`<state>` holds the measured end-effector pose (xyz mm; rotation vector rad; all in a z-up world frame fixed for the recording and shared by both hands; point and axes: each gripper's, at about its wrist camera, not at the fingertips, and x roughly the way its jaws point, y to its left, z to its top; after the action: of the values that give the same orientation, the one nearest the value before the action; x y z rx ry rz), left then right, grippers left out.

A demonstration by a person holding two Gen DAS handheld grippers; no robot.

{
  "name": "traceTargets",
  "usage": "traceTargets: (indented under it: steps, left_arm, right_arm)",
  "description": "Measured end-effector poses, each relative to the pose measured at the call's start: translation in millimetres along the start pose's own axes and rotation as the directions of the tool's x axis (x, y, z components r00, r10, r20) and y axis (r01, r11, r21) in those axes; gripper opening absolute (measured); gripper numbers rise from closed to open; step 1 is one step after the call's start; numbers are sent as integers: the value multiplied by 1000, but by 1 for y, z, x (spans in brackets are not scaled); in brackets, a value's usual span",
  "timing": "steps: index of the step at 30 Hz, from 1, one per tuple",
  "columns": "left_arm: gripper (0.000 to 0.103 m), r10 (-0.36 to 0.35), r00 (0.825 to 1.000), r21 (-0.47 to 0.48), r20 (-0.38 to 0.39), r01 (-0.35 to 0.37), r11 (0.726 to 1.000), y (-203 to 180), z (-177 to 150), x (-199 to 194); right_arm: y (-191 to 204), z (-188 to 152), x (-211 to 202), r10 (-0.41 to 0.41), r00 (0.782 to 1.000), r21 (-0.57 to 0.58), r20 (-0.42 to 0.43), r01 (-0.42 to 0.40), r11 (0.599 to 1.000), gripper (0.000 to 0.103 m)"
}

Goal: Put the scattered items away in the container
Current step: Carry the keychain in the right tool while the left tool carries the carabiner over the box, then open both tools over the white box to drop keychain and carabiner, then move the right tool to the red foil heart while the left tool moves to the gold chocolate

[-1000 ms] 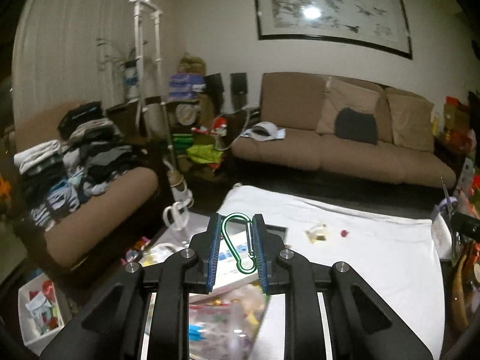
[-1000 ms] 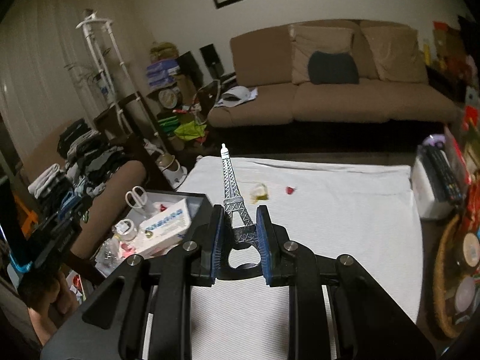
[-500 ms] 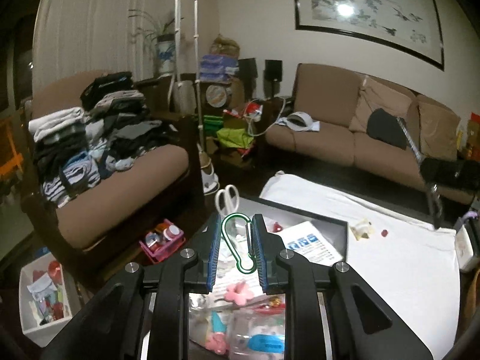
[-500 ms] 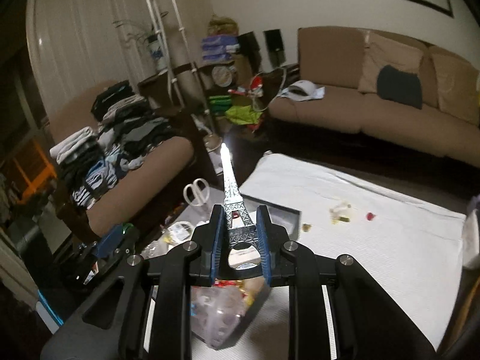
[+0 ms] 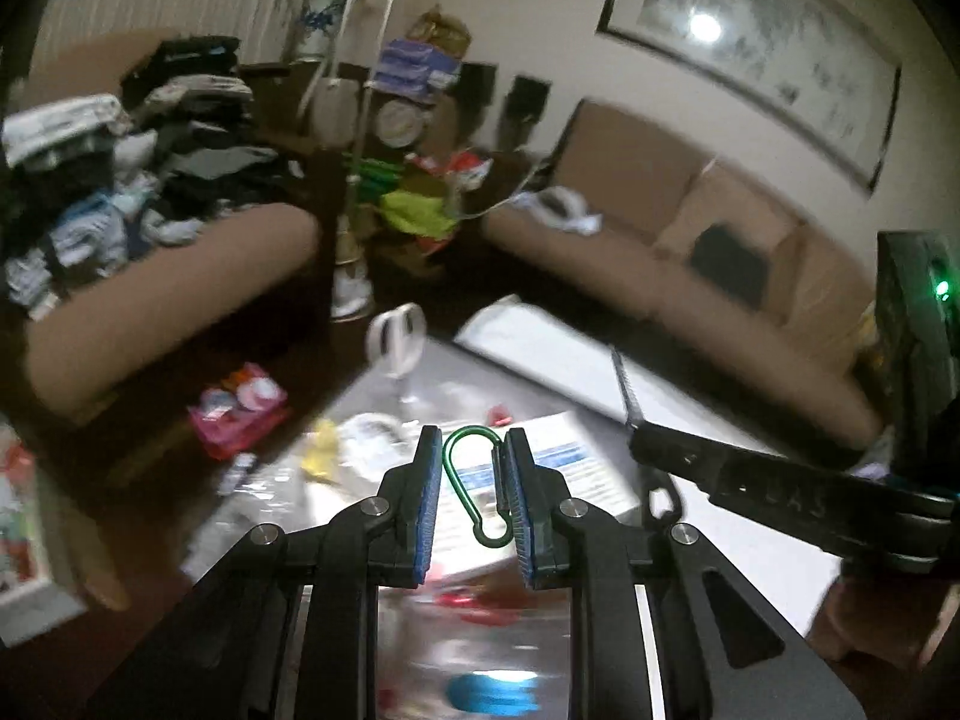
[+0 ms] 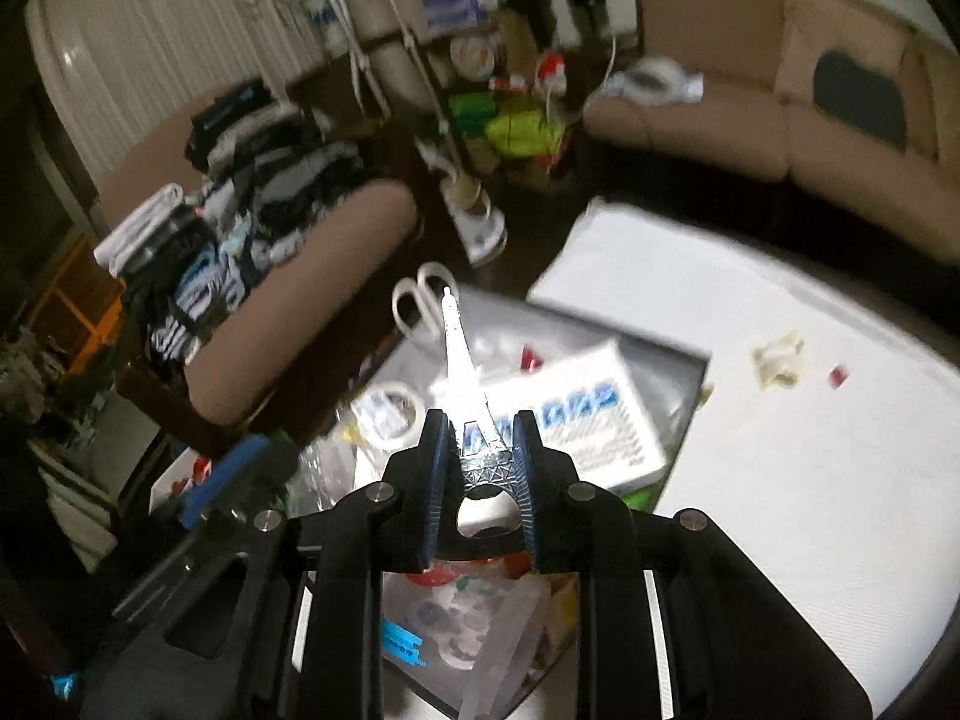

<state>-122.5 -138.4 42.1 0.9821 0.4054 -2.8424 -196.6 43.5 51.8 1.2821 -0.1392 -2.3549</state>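
Observation:
My left gripper (image 5: 473,439) is shut on a green carabiner (image 5: 473,429), held upright over the container (image 5: 456,369). My right gripper (image 6: 480,427) is shut on the base of a silver Eiffel Tower model (image 6: 462,372), spire pointing forward over the same black-rimmed container (image 6: 699,381). Inside lie white scissors (image 6: 423,300), a tape roll (image 6: 387,414), a white box with blue print (image 6: 582,414) and clear bags. The right gripper's body (image 5: 780,492) shows in the left wrist view, close on the right. A crumpled wrapper (image 6: 780,357) and a small red piece (image 6: 839,375) lie on the white cloth (image 6: 810,480).
A brown sofa (image 6: 750,114) runs behind the table. An armchair stacked with folded clothes (image 6: 240,222) stands to the left. A pink basket (image 5: 240,414) sits on the dark floor beside the table. Shelves with clutter (image 5: 414,120) fill the corner.
Both grippers have swung left and down, from above the white cloth to above the container. The carabiner and the tower stay held the same way.

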Motion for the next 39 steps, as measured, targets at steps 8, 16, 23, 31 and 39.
traceTargets:
  steps: [8, 16, 23, 31, 39]
  left_arm:
    - [20, 41, 991, -13, -126, -43, 999, 5, -7, 39]
    - [21, 98, 988, 48, -123, -92, 995, -15, -15, 39]
    - [72, 147, 981, -18, -126, -151, 988, -12, -12, 32]
    - [92, 19, 998, -133, -63, -27, 991, -16, -8, 14]
    - [92, -48, 998, 5, -32, 48, 999, -89, -13, 9]
  right_arm:
    - [-13, -20, 44, 18, 992, 5, -125, -17, 1000, 21]
    - [-18, -28, 52, 66, 986, 12, -155, -65, 998, 21]
    - [-26, -28, 43, 53, 988, 26, -143, -50, 998, 49]
    - [-113, -29, -1, 70, 998, 238, -6, -66, 969, 62]
    - [-221, -41, -21, 14, 999, 416, 32, -26, 909, 62]
